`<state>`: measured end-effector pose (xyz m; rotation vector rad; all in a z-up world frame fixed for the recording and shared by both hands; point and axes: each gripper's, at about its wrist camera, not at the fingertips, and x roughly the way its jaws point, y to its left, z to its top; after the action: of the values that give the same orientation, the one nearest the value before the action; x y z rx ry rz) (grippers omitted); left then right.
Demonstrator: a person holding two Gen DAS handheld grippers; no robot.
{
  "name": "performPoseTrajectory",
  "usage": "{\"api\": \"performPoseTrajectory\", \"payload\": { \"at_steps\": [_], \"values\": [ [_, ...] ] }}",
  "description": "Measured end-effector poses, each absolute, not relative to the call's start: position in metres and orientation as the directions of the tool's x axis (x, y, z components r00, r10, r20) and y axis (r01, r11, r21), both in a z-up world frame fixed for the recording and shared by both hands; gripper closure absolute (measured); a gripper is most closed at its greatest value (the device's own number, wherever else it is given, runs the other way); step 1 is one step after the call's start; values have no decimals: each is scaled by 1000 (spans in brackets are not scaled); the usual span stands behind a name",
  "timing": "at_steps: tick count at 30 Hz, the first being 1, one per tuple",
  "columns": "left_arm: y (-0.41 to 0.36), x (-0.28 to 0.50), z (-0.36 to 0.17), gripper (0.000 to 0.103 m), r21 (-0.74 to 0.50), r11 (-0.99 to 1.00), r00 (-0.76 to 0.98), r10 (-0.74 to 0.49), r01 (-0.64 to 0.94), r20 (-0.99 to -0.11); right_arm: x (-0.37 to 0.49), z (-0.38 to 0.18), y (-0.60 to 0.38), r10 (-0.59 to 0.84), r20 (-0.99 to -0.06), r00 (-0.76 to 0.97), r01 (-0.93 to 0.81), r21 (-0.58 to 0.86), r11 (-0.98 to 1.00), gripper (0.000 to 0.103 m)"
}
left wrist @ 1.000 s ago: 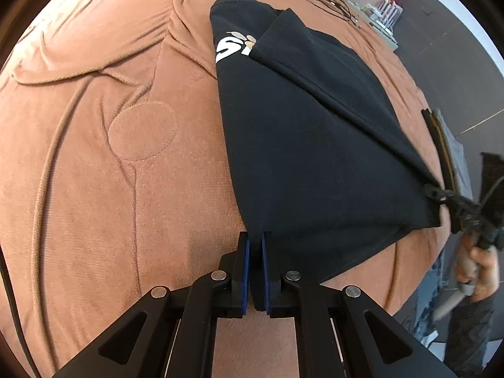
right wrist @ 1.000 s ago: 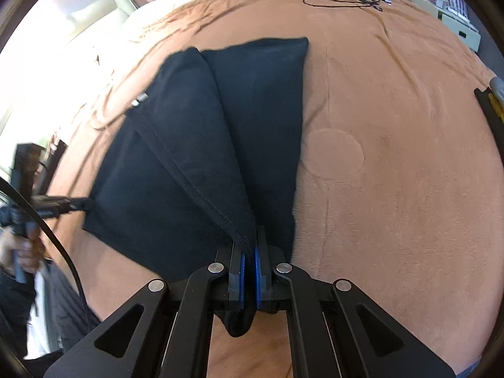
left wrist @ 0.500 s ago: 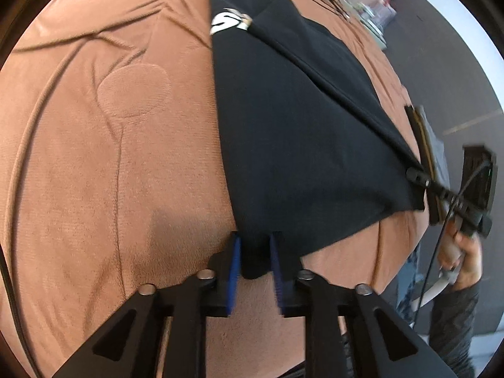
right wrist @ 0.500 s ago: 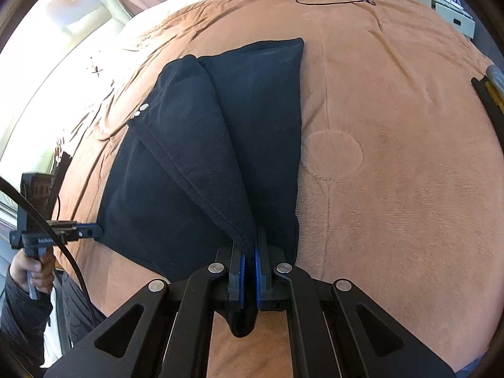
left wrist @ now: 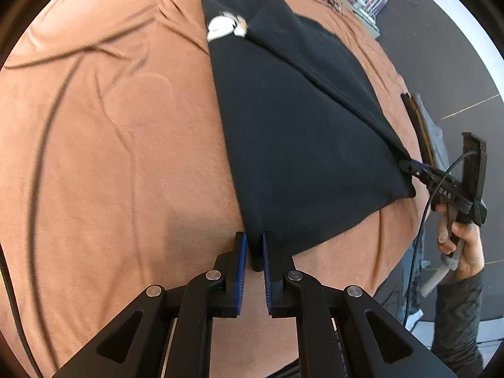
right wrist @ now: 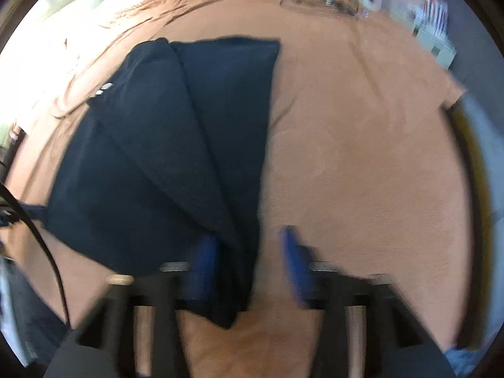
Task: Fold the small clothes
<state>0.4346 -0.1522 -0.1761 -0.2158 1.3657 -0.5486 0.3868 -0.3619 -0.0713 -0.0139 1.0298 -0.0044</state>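
A black garment [left wrist: 299, 126] lies partly folded on a brown blanket [left wrist: 110, 141], with a diagonal flap across it and a white print [left wrist: 220, 28] at its far end. My left gripper [left wrist: 253, 239] has the garment's near corner between its blue pads, and its jaws are closing on it. In the blurred right wrist view, my right gripper [right wrist: 249, 239] is opening. The garment's [right wrist: 176, 157] other near corner hangs loose beside its left pad [right wrist: 204, 252], with neither pad pressing it. A person's hand [left wrist: 463, 236] holds that gripper at the right.
The brown blanket [right wrist: 362, 157] covers a bed whose near edge lies just under both grippers. A coil of cable [right wrist: 318, 0] lies at the far end. A white rack [left wrist: 368, 0] and dark floor [left wrist: 456, 63] lie past the bed's right side.
The right jaws sprang apart and let the garment's corner go; that view lifted and blurred. The left jaws widened half a second ago and have narrowed again around their corner.
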Motion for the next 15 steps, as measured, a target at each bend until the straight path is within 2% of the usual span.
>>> {"api": "performPoseTrajectory", "payload": {
  "at_steps": [2, 4, 5, 15],
  "values": [
    [-146, 437, -171, 90, -458, 856, 133, -497, 240, -858, 390, -61, -354, 0, -846, 533, -22, -14, 1000, 37],
    [-140, 441, -166, 77, -468, 855, 167, -506, 222, -846, 396, -56, -343, 6, -842, 539, -49, -24, 998, 37],
    [-138, 444, -164, 75, -466, 859, 185, -504, 214, -844, 400, -56, -337, 11, -844, 536, -61, -26, 998, 37],
    [-130, 466, -162, 74, -483, 856, 248, -516, 182, -820, 442, -67, -271, 34, -861, 508, -191, -74, 979, 35]
  ]
}}
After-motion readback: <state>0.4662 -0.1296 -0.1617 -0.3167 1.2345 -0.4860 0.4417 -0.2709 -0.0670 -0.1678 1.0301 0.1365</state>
